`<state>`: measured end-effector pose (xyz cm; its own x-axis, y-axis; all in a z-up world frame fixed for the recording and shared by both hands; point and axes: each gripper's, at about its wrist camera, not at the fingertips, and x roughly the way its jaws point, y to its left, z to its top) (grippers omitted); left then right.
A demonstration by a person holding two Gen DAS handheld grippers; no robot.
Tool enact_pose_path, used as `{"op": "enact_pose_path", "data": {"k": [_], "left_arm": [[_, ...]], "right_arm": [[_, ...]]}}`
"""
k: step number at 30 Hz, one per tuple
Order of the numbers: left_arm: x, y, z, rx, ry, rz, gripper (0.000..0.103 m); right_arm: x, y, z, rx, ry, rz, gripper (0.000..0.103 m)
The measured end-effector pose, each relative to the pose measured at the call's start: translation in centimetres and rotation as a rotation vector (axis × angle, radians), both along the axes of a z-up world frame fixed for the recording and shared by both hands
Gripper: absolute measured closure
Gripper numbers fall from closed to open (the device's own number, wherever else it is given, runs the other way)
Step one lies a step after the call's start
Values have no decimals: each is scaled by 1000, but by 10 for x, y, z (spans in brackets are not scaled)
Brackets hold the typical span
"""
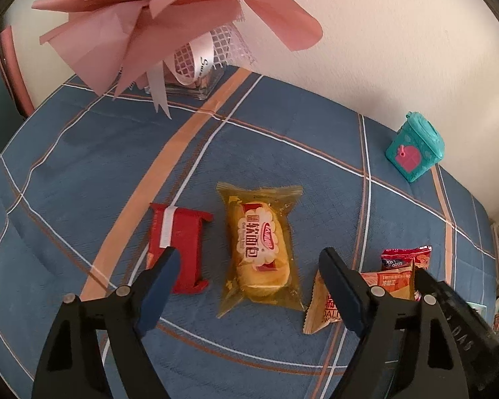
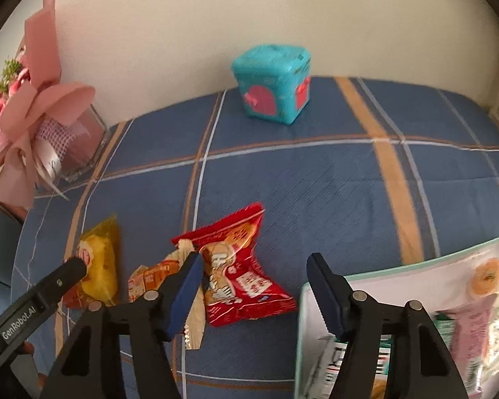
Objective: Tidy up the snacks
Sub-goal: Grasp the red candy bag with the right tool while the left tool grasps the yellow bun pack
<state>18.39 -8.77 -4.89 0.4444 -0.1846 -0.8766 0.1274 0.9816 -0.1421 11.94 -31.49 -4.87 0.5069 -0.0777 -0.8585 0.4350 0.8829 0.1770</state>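
Down on the blue plaid tablecloth [image 1: 282, 153], several wrapped snacks lie loose. In the left wrist view, the left gripper [image 1: 249, 262] hangs over a yellow soft-bread packet [image 1: 259, 249] at the centre of the frame; its blue-padded jaws stand apart on either side of the packet without pressing on it, so the claw is released. Just left of the bread lies a red wrapped bar [image 1: 179, 249], partly behind the left jaw. At the lower right of that frame an orange-tan snack packet [image 1: 319, 302] peeks out from behind the right jaw, with a red snack bag [image 1: 405, 256] beyond it.

In the right wrist view, the right gripper [image 2: 252, 266] is poised above the red snack bag [image 2: 246, 272], which lies crumpled at the lower centre. Its jaws are spread, the left pad overlapping the bag's edge in the picture, the right pad clear of it; nothing is clamped. The orange-tan packet [image 2: 156, 276] lies just left of the bag, and the bread packet [image 2: 98, 266] is further left, with the black tip of the other gripper over it.

At the lower right corner of that view a mint-rimmed storage bin [image 2: 302, 299] holds several packets. A teal box with pink hearts [image 2: 272, 86] stands at the upper centre near the wall, and a pink paper bouquet [image 2: 33, 123] in a clear vase fills the upper left.
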Motion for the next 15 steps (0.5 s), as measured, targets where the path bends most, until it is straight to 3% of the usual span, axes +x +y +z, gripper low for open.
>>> {"op": "enact_pose_path", "data": {"k": [4,9,15], "left_arm": [[3,-6,-8,3,9,-22,27],[7,-10,-23,-6,49,-36,44],[6,-13,-33,-14,71,-46,58]], "right_arm": [[5,9,-8,-4,12,31,47],[8,15,-15,-27,17,56,50],[6,13,-18,-18,15,55,51]]}}
